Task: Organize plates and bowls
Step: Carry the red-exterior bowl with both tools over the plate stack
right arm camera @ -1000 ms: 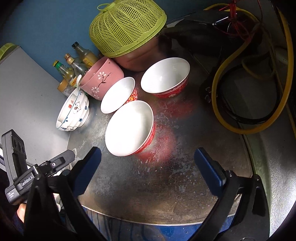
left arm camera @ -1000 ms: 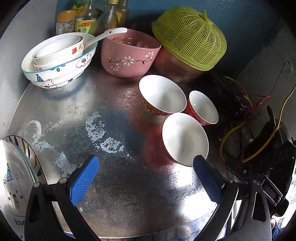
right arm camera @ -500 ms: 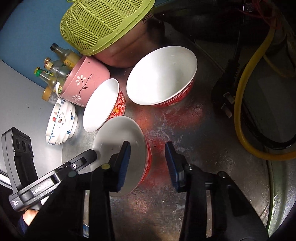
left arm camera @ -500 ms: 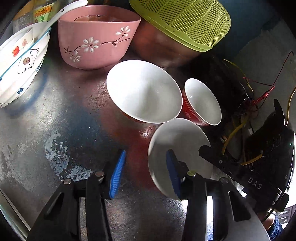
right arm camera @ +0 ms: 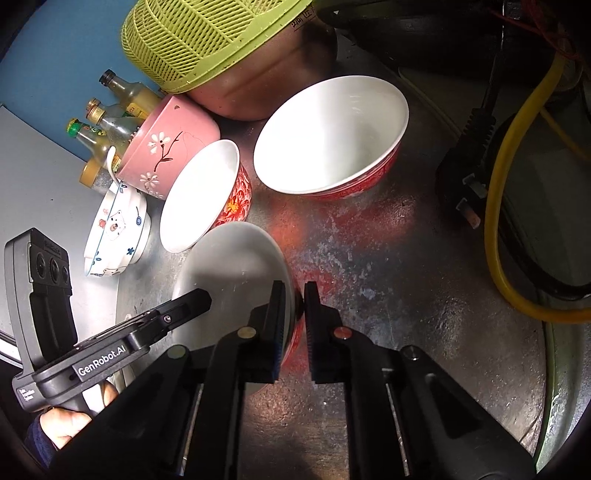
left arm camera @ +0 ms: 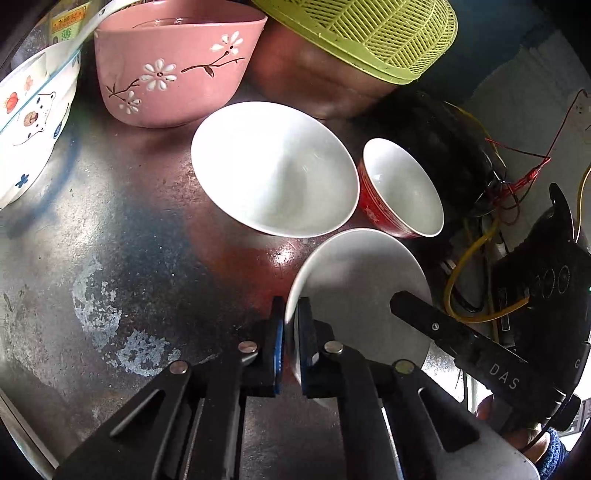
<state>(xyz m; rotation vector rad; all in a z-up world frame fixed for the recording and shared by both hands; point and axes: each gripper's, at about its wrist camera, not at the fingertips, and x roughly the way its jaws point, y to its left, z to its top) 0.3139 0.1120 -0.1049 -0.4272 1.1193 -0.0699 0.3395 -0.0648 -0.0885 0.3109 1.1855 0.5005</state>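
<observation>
As both tilt down, left tongs (left arm camera: 291,334) & right tongs (right arm camera: 295,325) pinch nearest bowl (left arm camera: 354,295) rim.

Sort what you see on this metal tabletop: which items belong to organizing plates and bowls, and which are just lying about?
Belongs to the job:
- nearest red-and-white ceramic bowl, gripped at opposite rims by both grippers
- two other red-and-white bowls
- pink flowered bowl
- bear-print bowls

Lying about:
- green plastic basket
- glass bottles
- yellow cable
</observation>
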